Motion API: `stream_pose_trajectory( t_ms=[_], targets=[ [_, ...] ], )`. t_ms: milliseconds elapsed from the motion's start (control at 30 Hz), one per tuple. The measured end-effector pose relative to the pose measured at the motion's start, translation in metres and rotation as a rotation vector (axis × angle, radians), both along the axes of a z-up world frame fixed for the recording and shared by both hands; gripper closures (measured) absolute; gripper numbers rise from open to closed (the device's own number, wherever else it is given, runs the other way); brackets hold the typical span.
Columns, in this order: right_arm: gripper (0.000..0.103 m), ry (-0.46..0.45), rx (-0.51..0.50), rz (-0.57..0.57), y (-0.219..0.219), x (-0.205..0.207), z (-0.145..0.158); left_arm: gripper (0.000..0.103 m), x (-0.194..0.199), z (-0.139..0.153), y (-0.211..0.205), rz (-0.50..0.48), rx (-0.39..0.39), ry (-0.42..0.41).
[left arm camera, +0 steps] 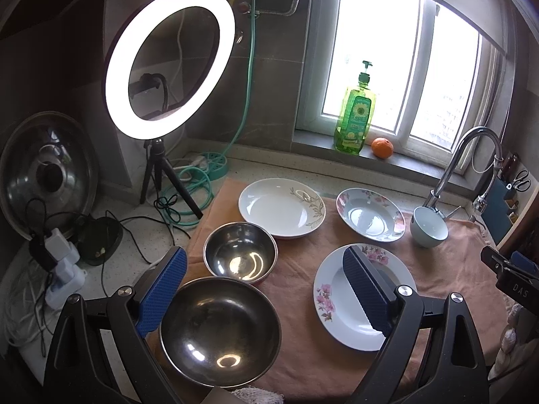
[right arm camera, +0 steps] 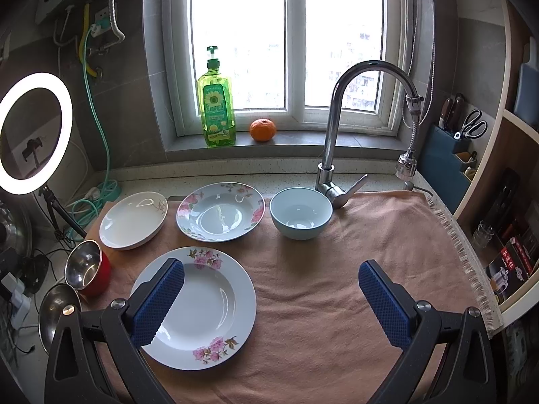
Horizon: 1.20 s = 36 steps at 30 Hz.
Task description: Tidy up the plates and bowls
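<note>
I see 2 steel bowls (left arm camera: 220, 331) (left arm camera: 240, 252), polished, mirror glare inside; smaller one red outside in right view. 3 plates glazed, glossy: near flowered plate (right arm camera: 198, 306), far flowered plate (right arm camera: 220, 212), white plate with leaf print (right arm camera: 133, 220). Pale blue bowl (right arm camera: 300, 213) smooth, glazed. Cloth (right arm camera: 337, 286) under them peach, matt, towel-like nap, fringed edge. Faucet (right arm camera: 340, 128) chrome, shiny. My gripper pads (right arm camera: 158, 303) blue, dimpled, rubbery; frames matt black. Soap bottle (right arm camera: 217, 101) clear green plastic.
</note>
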State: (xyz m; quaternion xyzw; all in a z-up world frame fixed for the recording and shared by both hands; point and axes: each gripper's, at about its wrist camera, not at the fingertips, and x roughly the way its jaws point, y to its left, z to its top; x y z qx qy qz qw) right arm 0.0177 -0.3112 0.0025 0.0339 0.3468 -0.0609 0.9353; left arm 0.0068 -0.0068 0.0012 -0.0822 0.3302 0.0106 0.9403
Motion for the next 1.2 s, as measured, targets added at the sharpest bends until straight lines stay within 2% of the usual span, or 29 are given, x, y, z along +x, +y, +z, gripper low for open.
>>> stream_pose_trajectory(
  t_ms=[167, 233, 500, 767, 900, 933, 1100, 1200],
  targets=[
    [0.001, 0.016, 0.010, 0.005, -0.001, 0.001, -0.004, 0.010, 0.000, -0.001, -0.004, -0.003, -0.022, -0.033],
    [0.001, 0.027, 0.025, 0.016, -0.002, 0.002, -0.008, 0.010, 0.001, -0.003, -0.004, -0.004, -0.001, -0.025],
    [0.001, 0.048, 0.074, 0.054, -0.005, 0.004, -0.019, 0.010, 0.002, -0.008, 0.000, 0.004, -0.023, -0.003],
    [0.001, 0.076, 0.134, 0.084, -0.006, 0.009, -0.026, 0.010, -0.002, -0.010, 0.021, 0.061, -0.036, 0.002],
    [0.001, 0.086, 0.157, 0.110, -0.004, 0.011, -0.031, 0.010, -0.004, -0.012, 0.031, 0.087, -0.022, -0.024],
    [0.003, 0.087, 0.162, 0.114, -0.003, 0.011, -0.032, 0.010, -0.005, -0.012, 0.033, 0.092, -0.022, -0.024],
    [0.024, 0.090, 0.188, 0.129, -0.003, 0.013, -0.035, 0.011, -0.005, -0.013, 0.036, 0.097, -0.030, -0.008],
    [0.029, 0.092, 0.198, 0.126, -0.007, 0.016, -0.035, 0.015, -0.001, -0.015, 0.034, 0.083, -0.037, 0.003]
  ],
)
